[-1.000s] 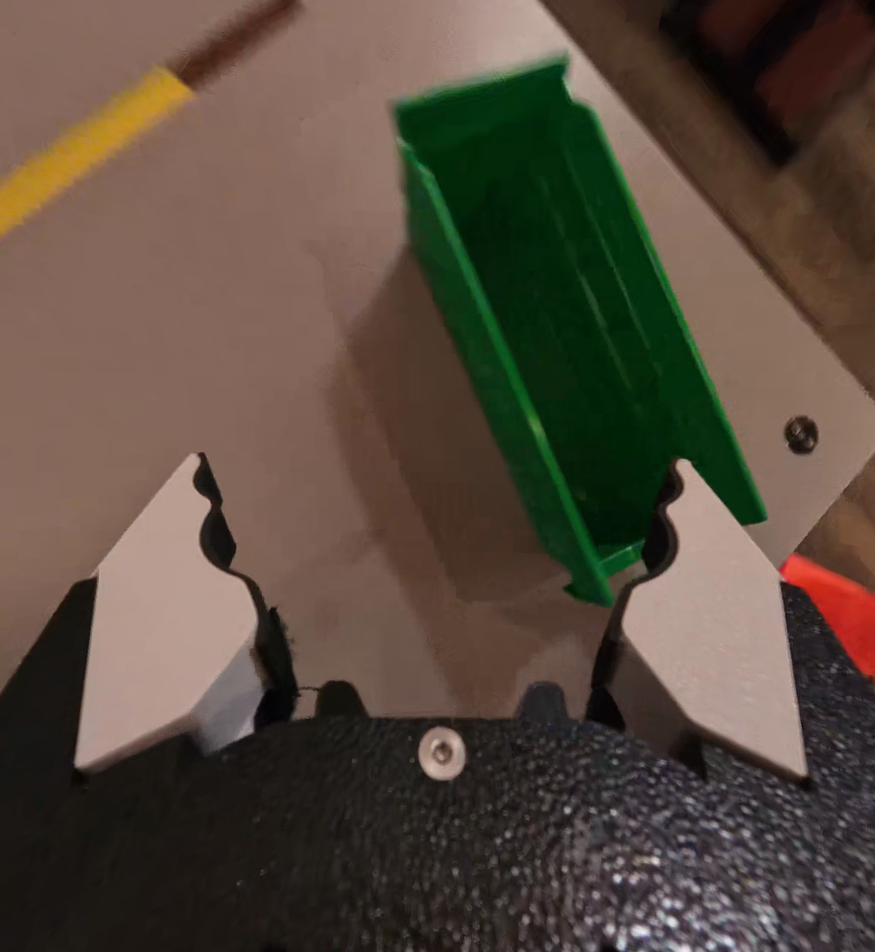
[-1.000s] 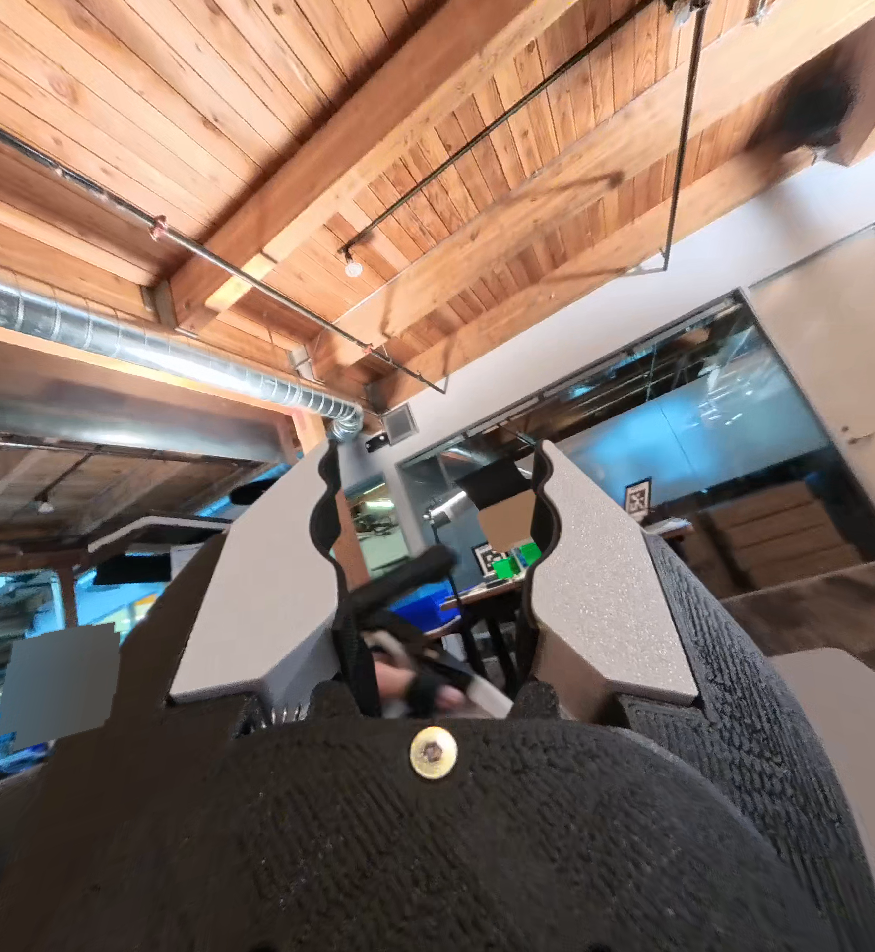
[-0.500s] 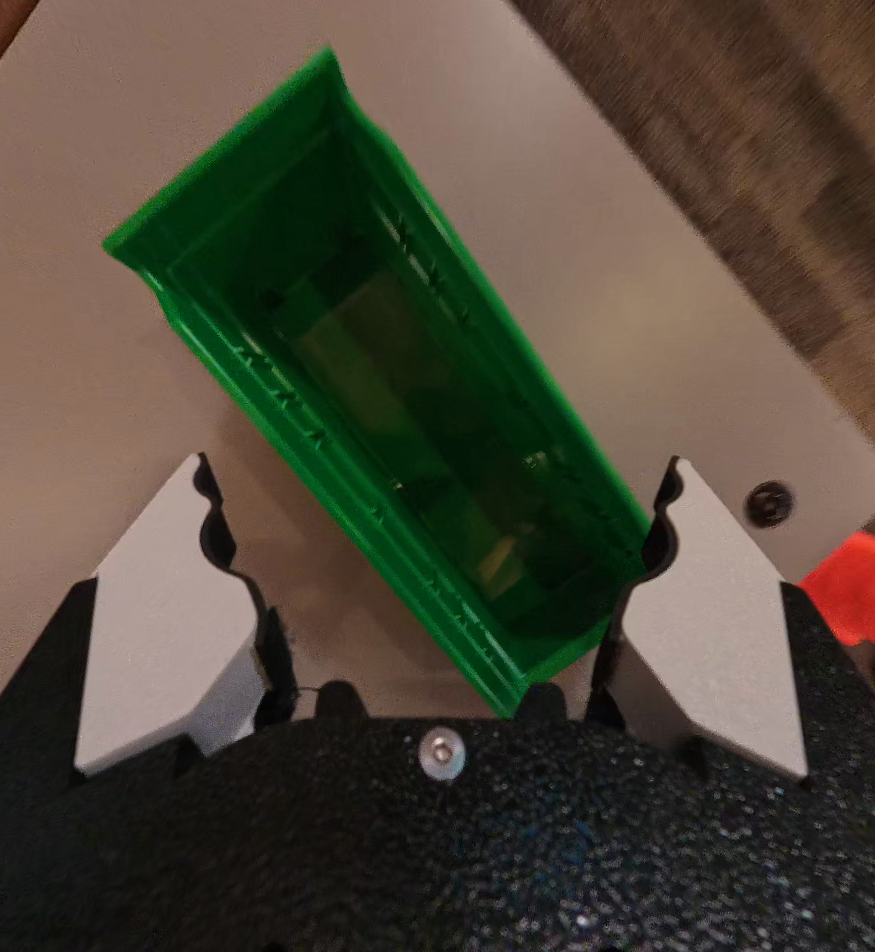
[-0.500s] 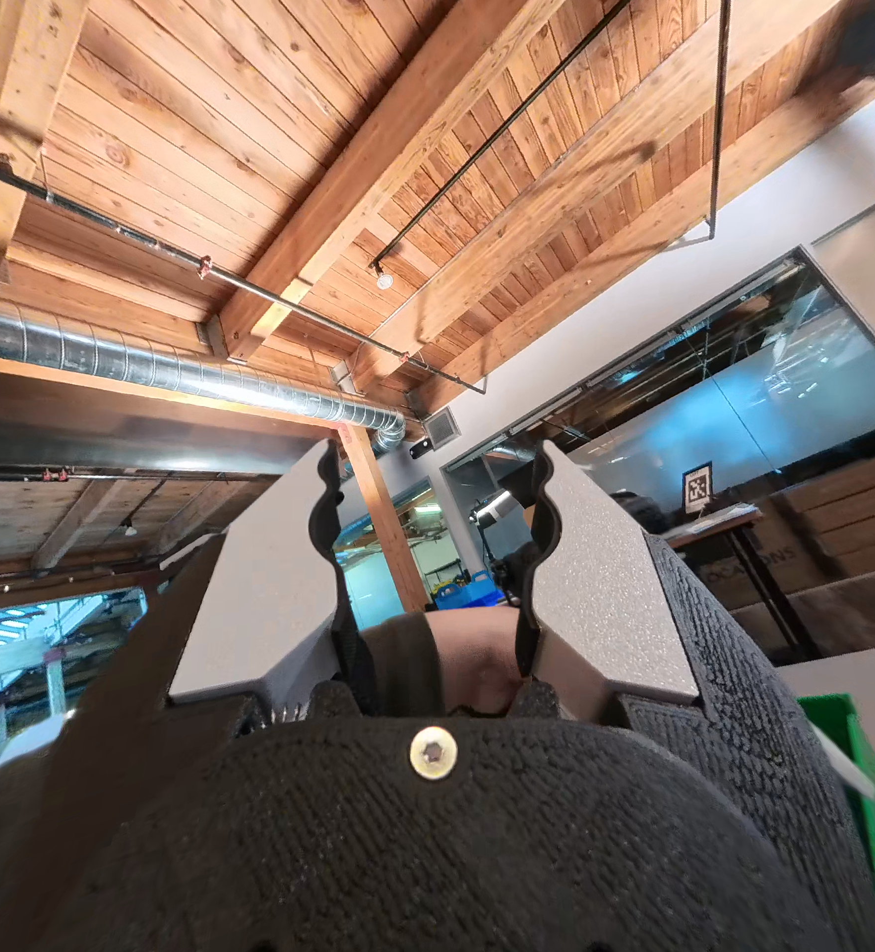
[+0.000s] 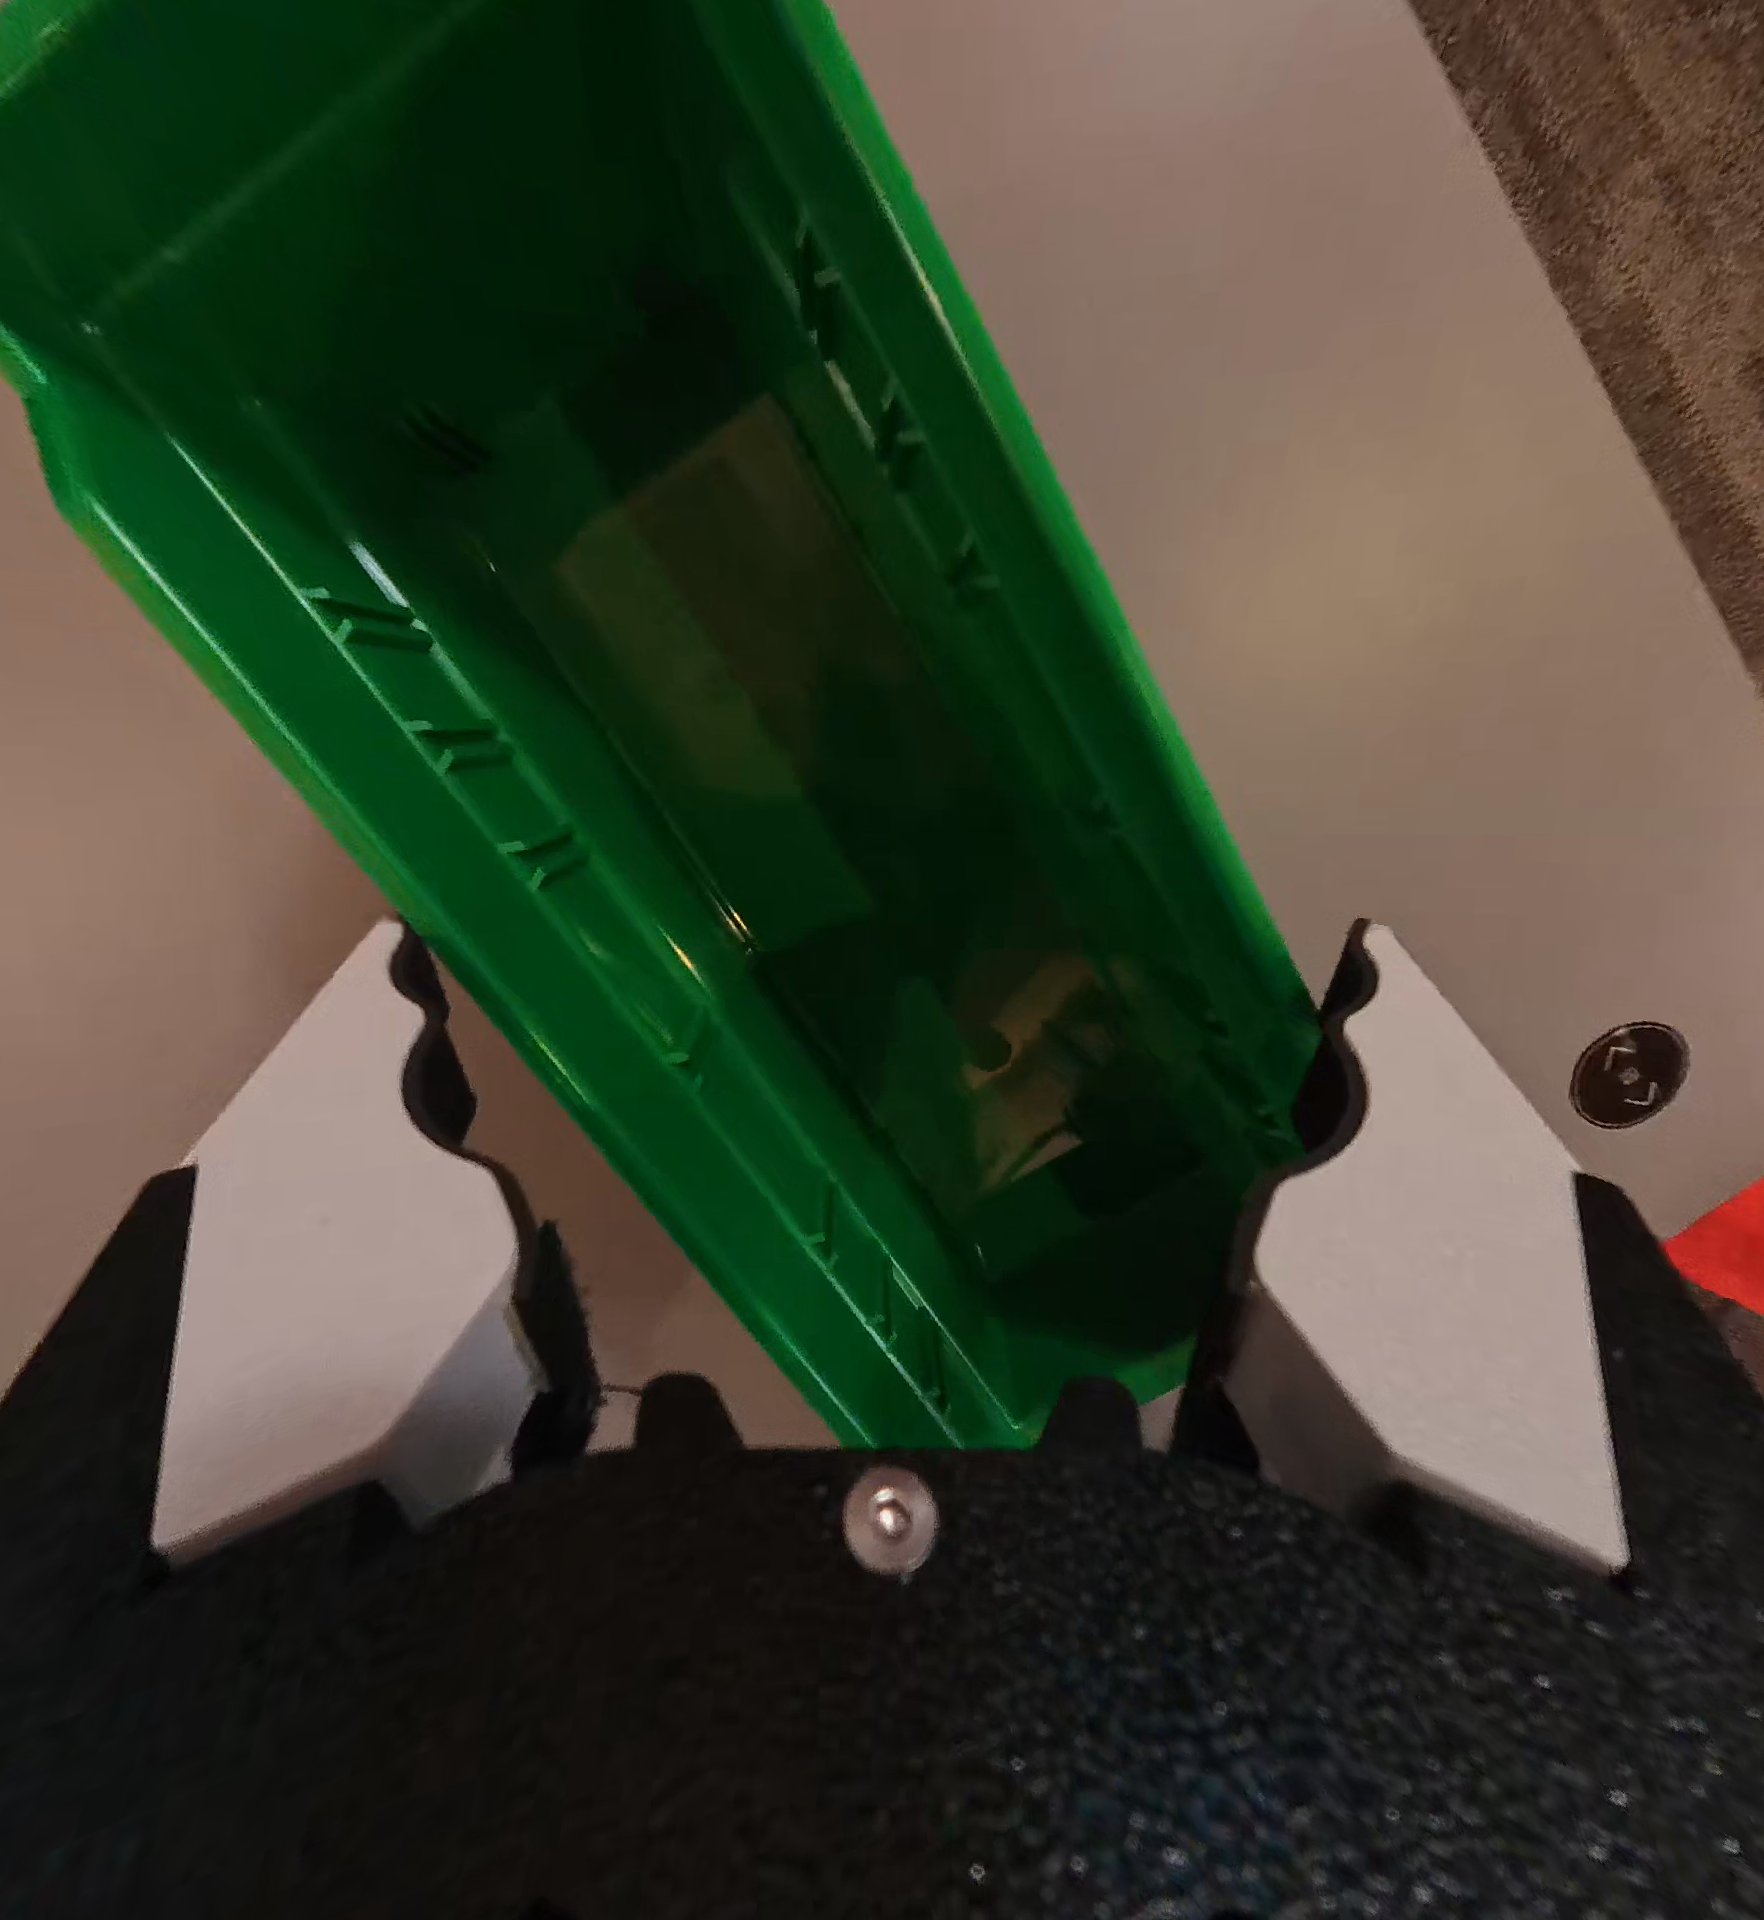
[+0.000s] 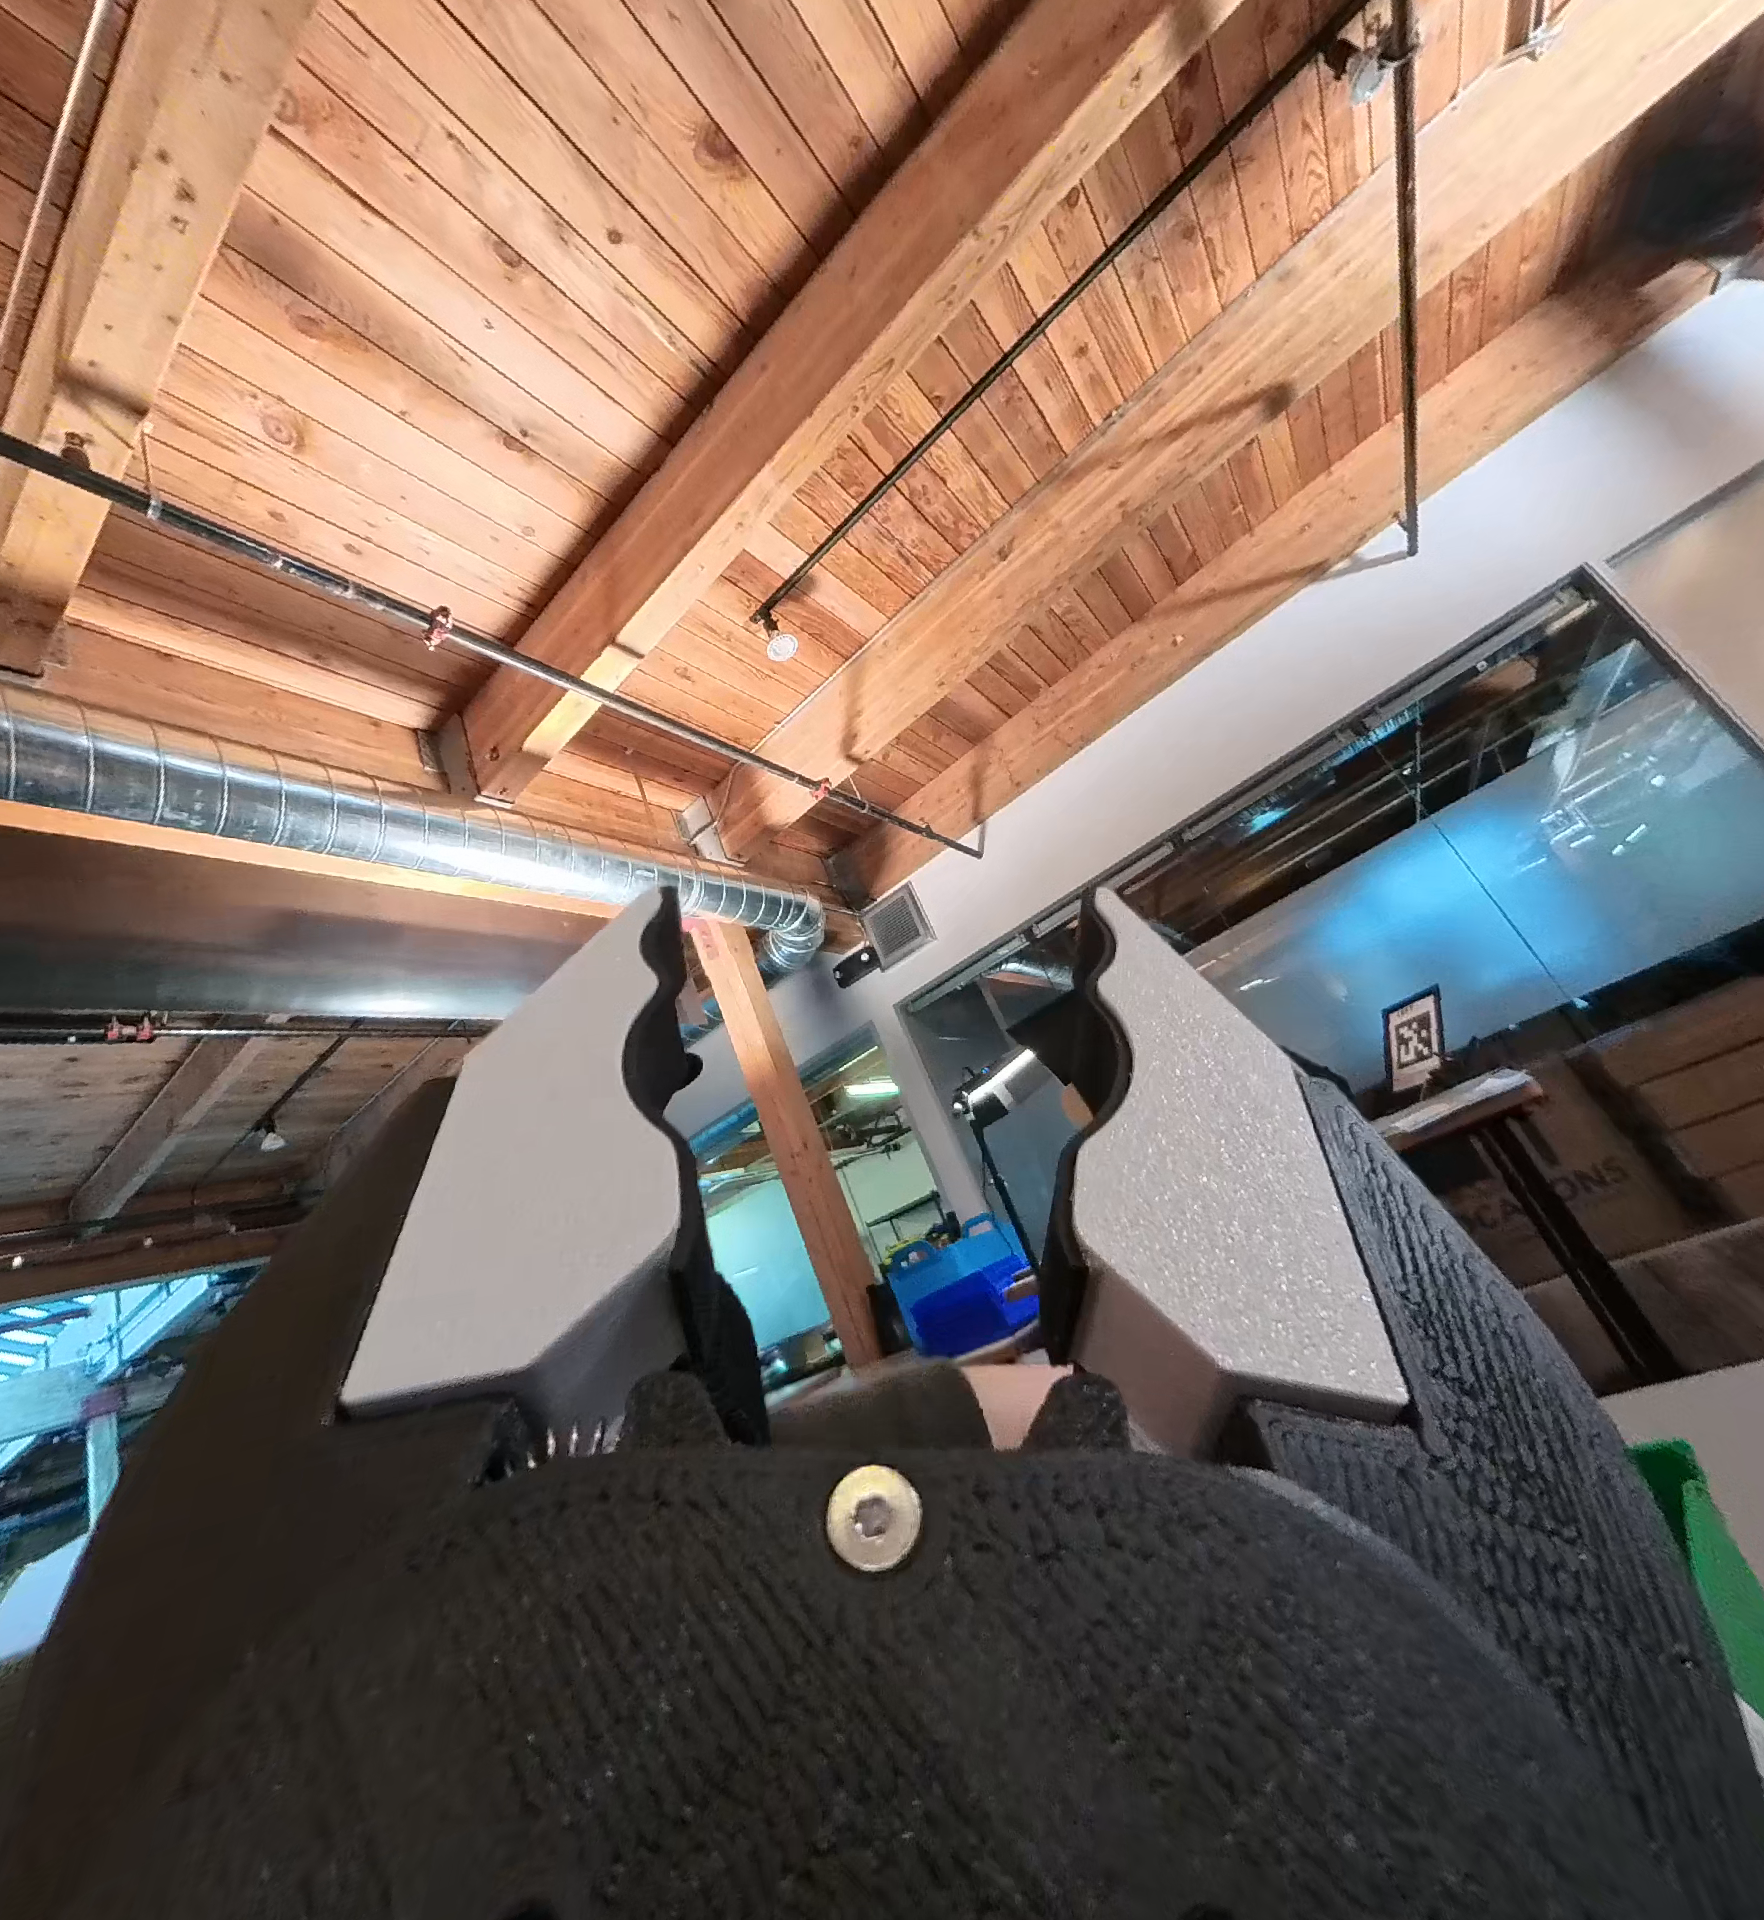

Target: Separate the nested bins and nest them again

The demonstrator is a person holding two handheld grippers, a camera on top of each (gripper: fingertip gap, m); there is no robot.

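Hovering w/ our left tongs (image 5: 883,1049) right over the green bin (image 5: 587,644), jaws spread wide and gripping nothing. The bin's near end sits between the two fingers: its right wall is touching or just beside the right finger (image 5: 1397,1174), while the left finger (image 5: 338,1195) stands clear of the left wall w/ a gap. The bin lies on the grey tabletop (image 5: 1273,520), long axis running away from the tongs and up-left. Looking into it we see ribbed side walls and a pale patch on the floor; whether that's one bin or two stacked inside each other we can't tell from this angle.

Our right tongs (image 6: 883,1091) point up at the wood ceiling (image 6: 649,312), jaws partly apart, nothing between them. A sliver of green bin edge (image 6: 1730,1621) shows low and right of them, so they're near the bin but not on it.

Progress, as we judge it: early or mid. No second bin shows apart on the tabletop, so either separation isn't begun or re-nesting is done; pics don't settle it. Next prob. calls for closing the left tongs on a wall.
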